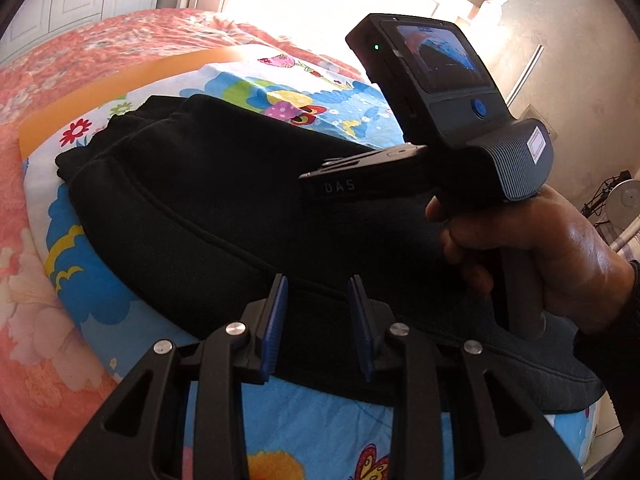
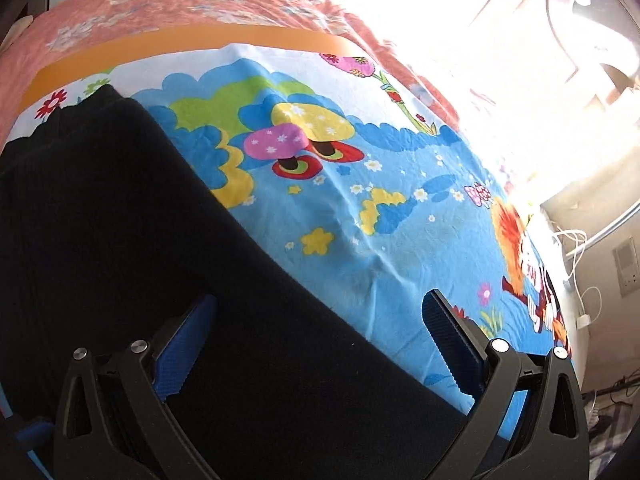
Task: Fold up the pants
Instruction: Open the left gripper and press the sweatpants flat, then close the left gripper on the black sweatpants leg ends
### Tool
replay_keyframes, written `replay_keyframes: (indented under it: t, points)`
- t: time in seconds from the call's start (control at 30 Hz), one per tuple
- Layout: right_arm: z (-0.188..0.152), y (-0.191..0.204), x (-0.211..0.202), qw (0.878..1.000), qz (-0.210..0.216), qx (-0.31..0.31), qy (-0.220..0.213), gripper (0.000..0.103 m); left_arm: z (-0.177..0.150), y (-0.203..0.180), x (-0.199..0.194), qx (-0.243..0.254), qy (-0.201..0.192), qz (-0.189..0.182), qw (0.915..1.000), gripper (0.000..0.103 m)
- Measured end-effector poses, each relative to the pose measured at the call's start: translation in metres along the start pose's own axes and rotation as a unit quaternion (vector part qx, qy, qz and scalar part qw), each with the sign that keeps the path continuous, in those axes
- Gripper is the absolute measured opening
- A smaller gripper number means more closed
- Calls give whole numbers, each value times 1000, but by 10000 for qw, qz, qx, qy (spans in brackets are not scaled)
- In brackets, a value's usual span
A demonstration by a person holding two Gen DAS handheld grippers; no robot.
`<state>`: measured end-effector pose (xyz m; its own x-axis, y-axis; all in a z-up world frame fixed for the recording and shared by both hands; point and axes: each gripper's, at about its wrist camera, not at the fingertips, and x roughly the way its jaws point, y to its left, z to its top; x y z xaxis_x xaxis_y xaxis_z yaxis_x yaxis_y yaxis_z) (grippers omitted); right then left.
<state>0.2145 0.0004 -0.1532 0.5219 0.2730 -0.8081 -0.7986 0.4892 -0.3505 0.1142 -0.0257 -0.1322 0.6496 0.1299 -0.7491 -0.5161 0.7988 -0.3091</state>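
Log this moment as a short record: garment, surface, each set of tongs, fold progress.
garment: black pants, lying in a long band, apparently folded lengthwise
surface: cartoon-print sheet over a pink floral blanket
left tongs: part open over the near edge of the pants, no cloth visibly between the pads
right tongs: wide open above the pants' edge, holding nothing
right hand: gripping its tool's handle
fold progress: no cross fold visible
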Motion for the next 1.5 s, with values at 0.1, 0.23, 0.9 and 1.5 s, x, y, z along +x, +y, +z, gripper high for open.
replay_keyframes:
  t: [0.1, 0.23, 0.9, 1.5]
  points:
    - [3, 2, -17, 9980, -409, 224, -422, 98, 2, -2, -3, -85, 125, 241, 9996, 31]
    - [-6, 2, -33, 9977, 172, 470, -459, 98, 1, -2, -5, -85, 175, 322, 9993, 32]
    - [-4, 13, 3, 9980, 380, 482, 152, 98, -12, -5, -13, 35, 139, 508, 9986, 33]
    - [-6, 9, 10, 9969, 490, 615, 102, 98, -1, 41, -19, -156, -54, 1062, 9942, 51]
